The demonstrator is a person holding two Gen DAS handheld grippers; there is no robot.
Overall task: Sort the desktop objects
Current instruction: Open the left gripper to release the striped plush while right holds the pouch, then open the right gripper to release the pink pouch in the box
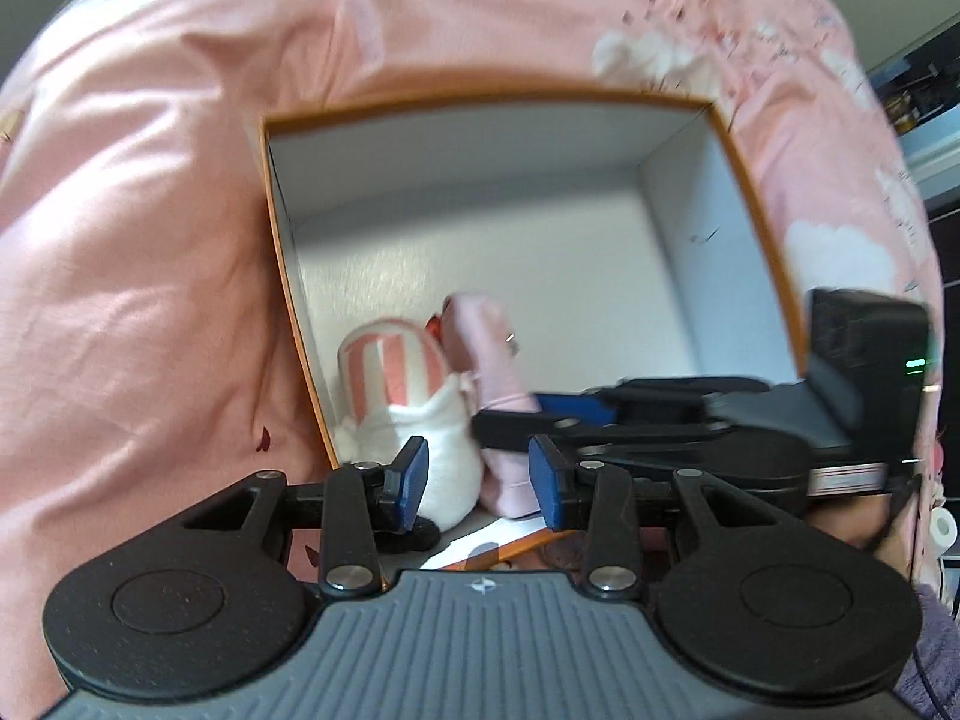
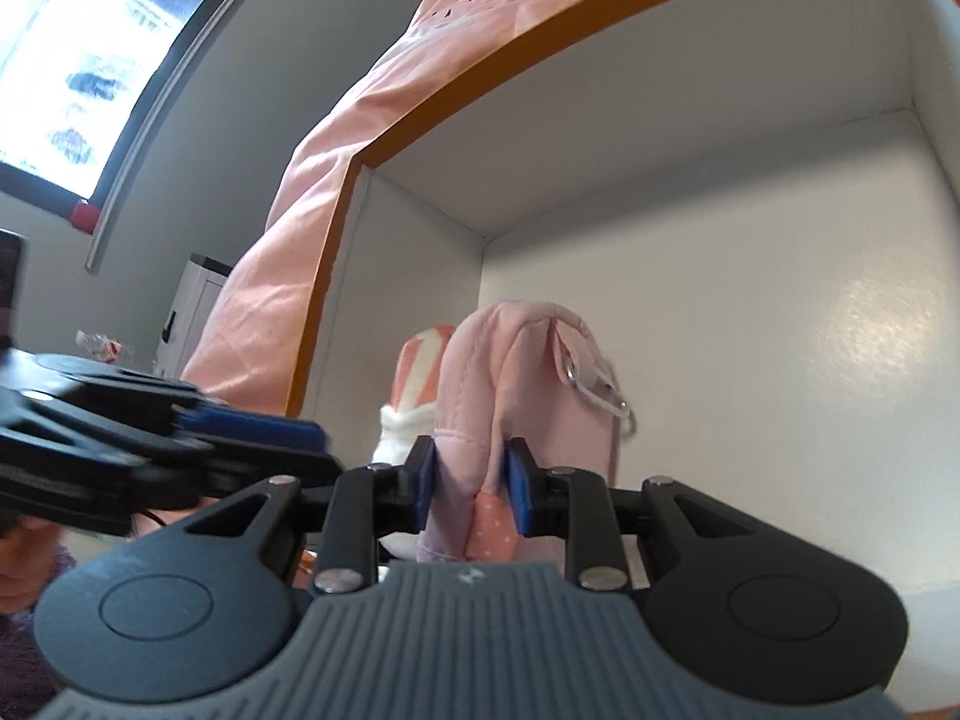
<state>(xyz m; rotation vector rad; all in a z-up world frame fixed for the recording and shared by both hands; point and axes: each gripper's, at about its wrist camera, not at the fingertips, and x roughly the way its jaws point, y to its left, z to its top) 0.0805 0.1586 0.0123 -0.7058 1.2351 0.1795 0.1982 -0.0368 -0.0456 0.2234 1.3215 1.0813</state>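
An orange-edged cardboard box (image 1: 750, 180) with white inner walls lies on pink bedding. In its near left corner are a white plush toy with pink stripes (image 1: 408, 396) and a pink fabric pouch (image 1: 492, 360). My left gripper (image 1: 480, 477) is open and empty, hovering just above the toy and the pouch. My right gripper (image 2: 469, 486) is shut on the pink pouch (image 2: 510, 360), whose metal clip hangs at its right side; the striped toy (image 2: 414, 384) stands behind it. The right gripper also shows in the left wrist view (image 1: 510, 414), reaching in from the right.
Pink bedding (image 1: 150, 240) surrounds the box. The box's orange rim (image 2: 540, 54) and white walls enclose the right gripper. A window (image 2: 78, 60) and a white cabinet (image 2: 192, 300) stand in the room at the left.
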